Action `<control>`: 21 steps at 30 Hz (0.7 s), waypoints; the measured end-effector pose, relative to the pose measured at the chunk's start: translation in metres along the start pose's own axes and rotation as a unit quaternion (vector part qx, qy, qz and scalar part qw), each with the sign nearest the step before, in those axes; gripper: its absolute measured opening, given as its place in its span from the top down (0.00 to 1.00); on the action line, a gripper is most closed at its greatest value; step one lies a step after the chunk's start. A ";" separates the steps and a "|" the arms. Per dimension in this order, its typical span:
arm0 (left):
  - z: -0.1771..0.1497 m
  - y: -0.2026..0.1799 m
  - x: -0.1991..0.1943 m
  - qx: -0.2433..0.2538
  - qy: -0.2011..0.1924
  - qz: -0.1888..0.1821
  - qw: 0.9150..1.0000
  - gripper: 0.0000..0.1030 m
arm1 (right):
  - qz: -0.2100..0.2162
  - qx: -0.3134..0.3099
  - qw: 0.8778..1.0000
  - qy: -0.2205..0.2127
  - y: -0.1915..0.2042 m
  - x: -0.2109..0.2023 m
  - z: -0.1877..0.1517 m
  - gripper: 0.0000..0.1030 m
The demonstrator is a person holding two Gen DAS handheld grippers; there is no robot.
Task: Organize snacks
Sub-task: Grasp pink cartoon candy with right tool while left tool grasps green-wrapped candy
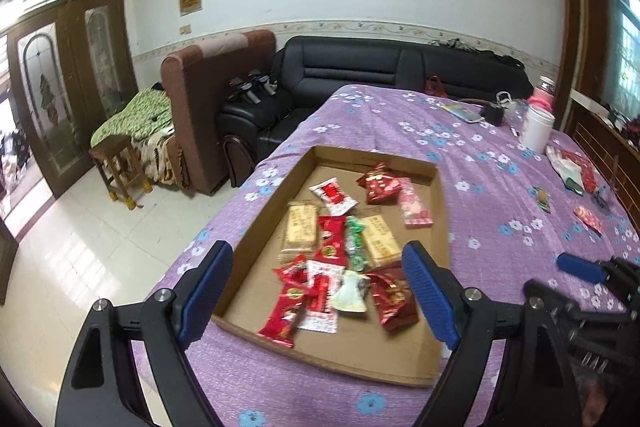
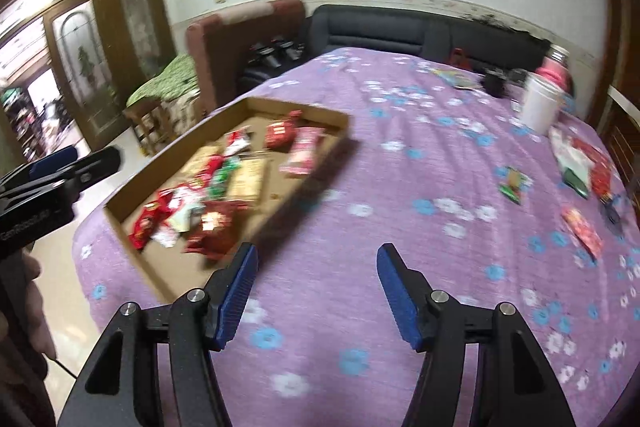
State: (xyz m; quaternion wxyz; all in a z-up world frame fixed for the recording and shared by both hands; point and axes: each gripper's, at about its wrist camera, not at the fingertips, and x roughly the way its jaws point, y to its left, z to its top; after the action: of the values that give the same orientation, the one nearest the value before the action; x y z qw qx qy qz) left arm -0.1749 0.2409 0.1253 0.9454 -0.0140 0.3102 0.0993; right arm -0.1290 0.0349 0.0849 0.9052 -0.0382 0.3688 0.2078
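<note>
A shallow cardboard tray lies on the purple flowered cloth and holds several snack packets, red, green, pink and tan. My left gripper is open and empty, held above the tray's near end. My right gripper is open and empty above bare cloth, right of the tray. Loose snacks lie on the cloth at the right: a green and yellow one, a red one, and a small pile. The right gripper also shows in the left wrist view.
A white jar, a pink bottle and a black object stand at the table's far right. A black sofa and a brown chair stand behind. The table's left edge drops to white floor tiles.
</note>
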 end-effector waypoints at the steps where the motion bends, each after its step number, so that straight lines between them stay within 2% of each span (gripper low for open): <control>1: 0.001 -0.005 -0.001 0.005 0.000 -0.003 1.000 0.17 | -0.007 0.007 1.000 -0.003 -0.010 -0.002 0.000 0.35; 3: 0.002 -0.015 -0.002 0.015 0.004 -0.019 1.000 0.17 | -0.031 0.024 0.999 -0.011 -0.038 -0.012 -0.004 0.35; 8: 0.007 -0.033 -0.001 0.017 0.025 -0.098 0.995 0.17 | -0.111 0.087 0.990 -0.020 -0.124 -0.040 -0.018 0.30; 9: 0.008 -0.037 0.000 0.018 0.028 -0.114 0.993 0.17 | -0.128 0.103 0.986 -0.021 -0.143 -0.047 -0.020 0.30; 14: 0.007 -0.068 0.013 0.034 0.041 -0.146 0.988 0.17 | -0.198 0.180 0.963 -0.021 -0.230 -0.069 -0.029 0.30; 17: 0.007 -0.087 0.020 0.041 0.058 -0.169 0.983 0.17 | -0.199 0.213 0.956 -0.020 -0.263 -0.065 -0.025 0.30; 21: 0.011 -0.108 0.027 0.046 0.085 -0.208 0.973 0.17 | -0.191 0.224 0.956 -0.015 -0.286 -0.036 -0.011 0.30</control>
State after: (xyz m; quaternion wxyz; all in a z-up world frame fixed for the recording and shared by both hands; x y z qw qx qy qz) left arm -0.1259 0.1414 0.1143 0.9152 -0.0430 0.3836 -0.1158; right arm -0.0438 -0.2404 0.0773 0.9188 0.0986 0.3782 -0.0558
